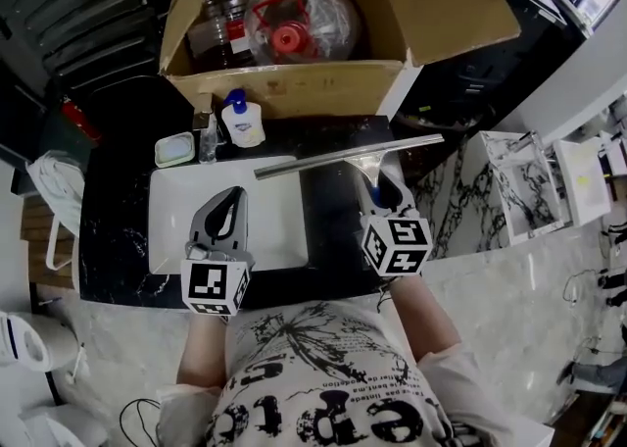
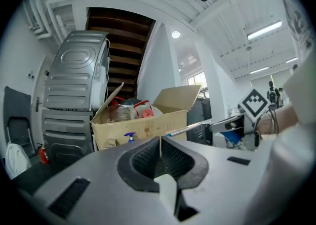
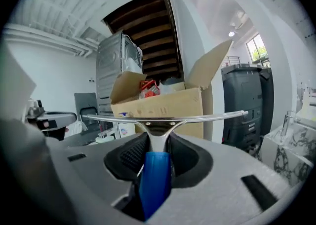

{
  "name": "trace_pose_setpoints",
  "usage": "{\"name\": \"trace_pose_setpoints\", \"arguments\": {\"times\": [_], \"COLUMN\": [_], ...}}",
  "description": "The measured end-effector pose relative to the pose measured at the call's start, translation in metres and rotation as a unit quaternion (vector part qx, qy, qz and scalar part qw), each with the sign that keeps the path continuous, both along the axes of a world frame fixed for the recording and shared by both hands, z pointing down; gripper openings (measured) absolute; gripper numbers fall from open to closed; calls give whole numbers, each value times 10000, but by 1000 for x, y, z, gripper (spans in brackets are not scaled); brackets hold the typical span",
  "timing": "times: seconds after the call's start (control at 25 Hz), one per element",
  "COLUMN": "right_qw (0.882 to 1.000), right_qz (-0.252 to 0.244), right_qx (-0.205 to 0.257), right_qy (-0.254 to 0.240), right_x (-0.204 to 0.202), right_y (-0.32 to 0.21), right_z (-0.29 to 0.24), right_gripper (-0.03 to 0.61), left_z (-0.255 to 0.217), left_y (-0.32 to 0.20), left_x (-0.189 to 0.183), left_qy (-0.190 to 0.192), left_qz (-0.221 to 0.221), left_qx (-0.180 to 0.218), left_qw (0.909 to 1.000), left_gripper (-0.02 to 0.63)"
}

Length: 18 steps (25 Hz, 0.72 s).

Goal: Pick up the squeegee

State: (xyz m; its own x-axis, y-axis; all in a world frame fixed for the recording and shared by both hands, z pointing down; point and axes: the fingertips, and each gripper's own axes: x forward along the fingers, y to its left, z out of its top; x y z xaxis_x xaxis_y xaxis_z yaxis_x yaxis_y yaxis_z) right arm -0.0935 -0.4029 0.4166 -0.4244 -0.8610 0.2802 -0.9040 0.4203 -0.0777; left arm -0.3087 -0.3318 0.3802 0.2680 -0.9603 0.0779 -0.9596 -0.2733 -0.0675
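The squeegee [image 1: 348, 156] has a long metal blade and a blue handle [image 3: 155, 174]. My right gripper [image 1: 377, 185] is shut on that handle and holds the blade crosswise in the air, above the far edge of the white sheet [image 1: 279, 229] on the black table [image 1: 118, 239]. In the right gripper view the blade [image 3: 158, 118] runs level across the jaws [image 3: 157, 142]. My left gripper [image 1: 235, 195] hovers over the white sheet, left of the squeegee, shut with nothing in it; its pads [image 2: 160, 142] meet along a thin seam. The squeegee's blade tip [image 2: 190, 128] shows in the left gripper view.
An open cardboard box [image 1: 294, 82] with plastic bottles stands at the table's far edge. In front of it sit a white bottle with a blue cap [image 1: 242, 122] and a small pale dish [image 1: 176, 148]. A marble-patterned surface [image 1: 460, 210] lies to the right.
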Motion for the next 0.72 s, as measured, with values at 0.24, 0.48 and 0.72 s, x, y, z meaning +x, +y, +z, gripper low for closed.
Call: {"name": "trace_pose_setpoints", "arguments": {"times": [0.24,0.48,0.72], "right_qw": [9953,9928,9944], "right_qz": [-228,-159,-84], "right_qx": [930,1175,1039], "right_qy": [-145,-184,-153], "right_x": [-10,-7,-4], "right_y": [14,18,15], "right_z": [-49,-58,-50], "right_gripper": [123,123,120], "left_z": [-9,-17,-20], "left_y": [-2,-2,-2], "left_x": [-9,-7,-2], "left_qy": [-71,-91,-69], "left_qz": [-262,-298,-269], "left_qx": [51,168,199], "left_qw": [9996,9994,9994], "left_gripper": [12,12,12]}}
